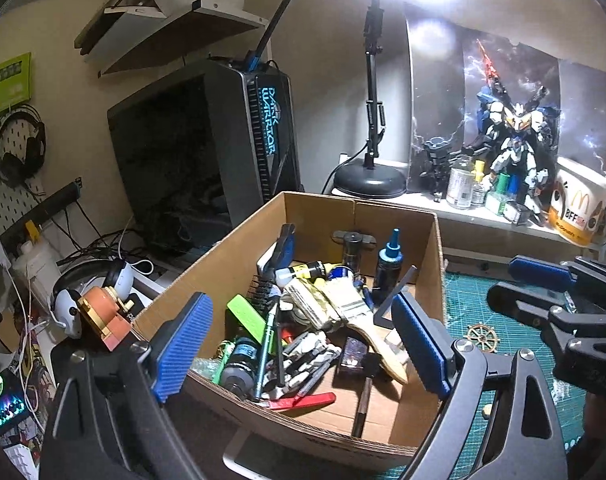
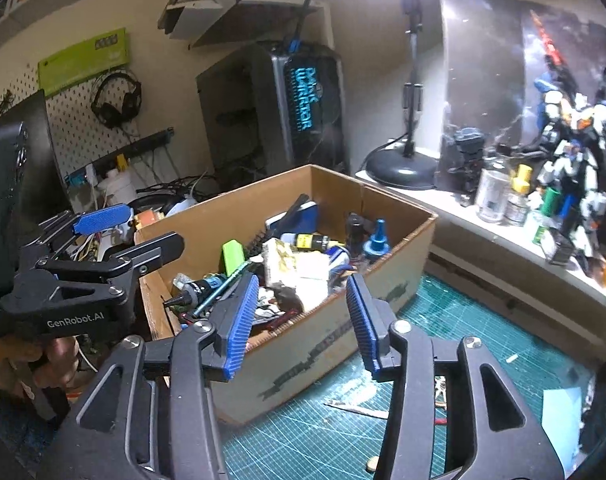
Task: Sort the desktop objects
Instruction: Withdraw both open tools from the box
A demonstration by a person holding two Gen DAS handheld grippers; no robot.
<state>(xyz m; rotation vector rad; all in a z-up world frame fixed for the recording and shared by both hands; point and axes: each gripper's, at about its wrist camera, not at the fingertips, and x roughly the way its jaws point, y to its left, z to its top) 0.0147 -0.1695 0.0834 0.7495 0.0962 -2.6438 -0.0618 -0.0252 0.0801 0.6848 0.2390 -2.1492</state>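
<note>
Cardboard box (image 1: 239, 248) on green cutting mat (image 2: 483, 340), crammed with tools: wide paintbrush (image 1: 355, 312), green block (image 1: 245, 318), blue-capped bottle (image 1: 389, 260), red-handled cutter (image 1: 303, 400).

Left gripper (image 1: 303, 344) tilted down over box's near edge, jaws wide open, empty.

Right gripper (image 2: 303, 320) just right of box, angled down, jaws apart, holding nothing.

Both tools are black plastic with big triangle holes in their arms and shiny round screws. The left gripper (image 1: 303, 344) has blue ribbed pads inside its jaws, and so does the right gripper (image 2: 303, 320). White letters behind the left jaws say GenRobot.AI.
</note>
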